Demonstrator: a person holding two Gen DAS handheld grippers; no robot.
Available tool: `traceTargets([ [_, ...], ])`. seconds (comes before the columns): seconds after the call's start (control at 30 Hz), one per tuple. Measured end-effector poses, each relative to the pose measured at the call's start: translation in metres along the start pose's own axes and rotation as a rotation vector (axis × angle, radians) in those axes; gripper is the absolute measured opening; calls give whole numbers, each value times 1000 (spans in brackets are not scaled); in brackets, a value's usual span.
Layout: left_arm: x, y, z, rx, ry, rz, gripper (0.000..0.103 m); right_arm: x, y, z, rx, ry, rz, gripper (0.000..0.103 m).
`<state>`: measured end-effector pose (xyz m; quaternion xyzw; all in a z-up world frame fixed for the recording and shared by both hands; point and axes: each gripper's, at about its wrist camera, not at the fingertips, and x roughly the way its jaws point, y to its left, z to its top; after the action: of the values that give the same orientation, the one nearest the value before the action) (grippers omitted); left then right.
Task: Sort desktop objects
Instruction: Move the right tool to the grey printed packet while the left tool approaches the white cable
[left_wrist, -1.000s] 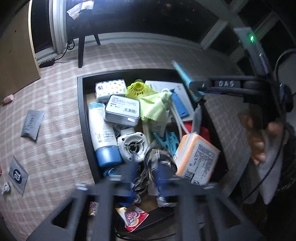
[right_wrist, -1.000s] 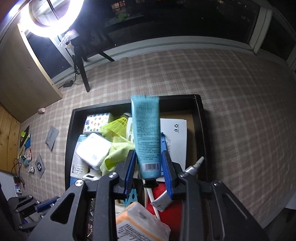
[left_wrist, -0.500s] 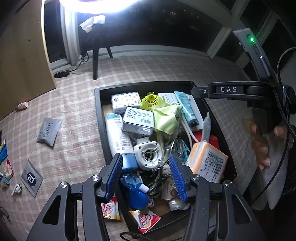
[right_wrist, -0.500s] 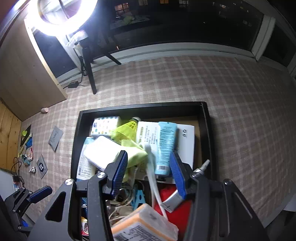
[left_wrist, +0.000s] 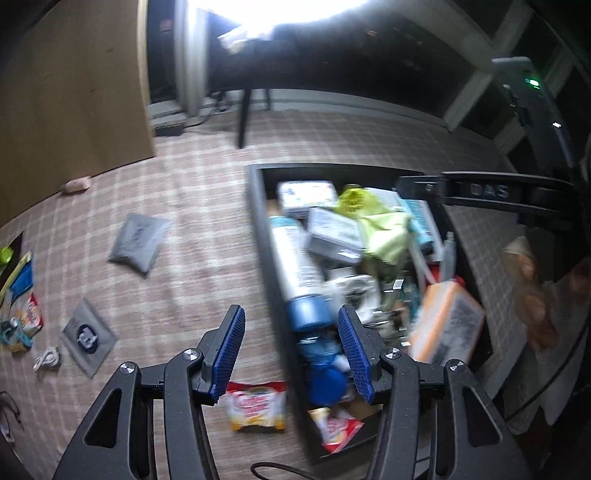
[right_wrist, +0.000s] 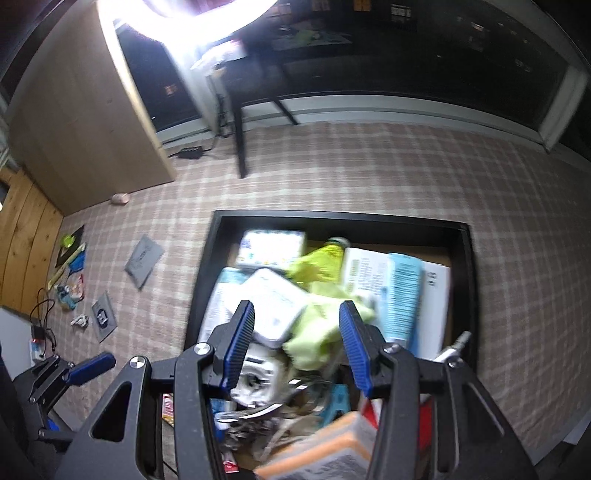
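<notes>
A black tray (left_wrist: 258, 221) (right_wrist: 207, 266) holds a heap of objects: a blue-capped bottle (left_wrist: 299, 273), a white tin (right_wrist: 277, 306), a green cloth (right_wrist: 317, 325), an orange pack (left_wrist: 447, 325) and a light-blue tube (right_wrist: 402, 295) lying on a white box. My left gripper (left_wrist: 291, 354) is open and empty above the tray's left wall. My right gripper (right_wrist: 297, 343) is open and empty above the tin and cloth. It shows in the left wrist view as a black arm (left_wrist: 480, 192).
On the checked cloth left of the tray lie a grey pouch (left_wrist: 138, 242), a grey sachet (left_wrist: 86, 336), a coffee sachet (left_wrist: 258, 406), a white cable (left_wrist: 46, 358) and snack packs (left_wrist: 22, 302). A wooden cabinet (right_wrist: 85, 125) and a ring light stand at the back.
My right gripper let go of the light-blue tube, which now lies in the tray, and drew back. My left gripper opened and shifted left, over the tray's left wall.
</notes>
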<state>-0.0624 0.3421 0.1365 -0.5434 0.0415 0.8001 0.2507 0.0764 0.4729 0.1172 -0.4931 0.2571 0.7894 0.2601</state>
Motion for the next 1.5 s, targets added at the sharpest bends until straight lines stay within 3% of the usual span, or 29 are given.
traceTargets([
  [0.27,-5,99,-21,-183,-5,98,50,19,69,6,-107,35,69,47],
  [0.63,-26,245,-79,-539,-9,214,50,52,191,11,-358,83,157,48],
  [0.8,-26,288,-99,-675,4,207,50,73,241,3,-454,135,191,48],
  [0.9,-20,305,-108,-747,16,180,50,88,262,-4,-477,176,212,48],
  [1.03,-7,318,-110,-849,33,155,53,106,287,-17,-506,213,229,58],
  [1.2,9,328,-103,-953,37,168,55,127,311,-34,-534,246,227,58],
  [1.33,19,327,-96,-977,42,232,55,138,318,-39,-525,248,220,58],
  [1.5,34,315,-89,-911,63,302,52,146,323,-40,-526,232,194,59],
])
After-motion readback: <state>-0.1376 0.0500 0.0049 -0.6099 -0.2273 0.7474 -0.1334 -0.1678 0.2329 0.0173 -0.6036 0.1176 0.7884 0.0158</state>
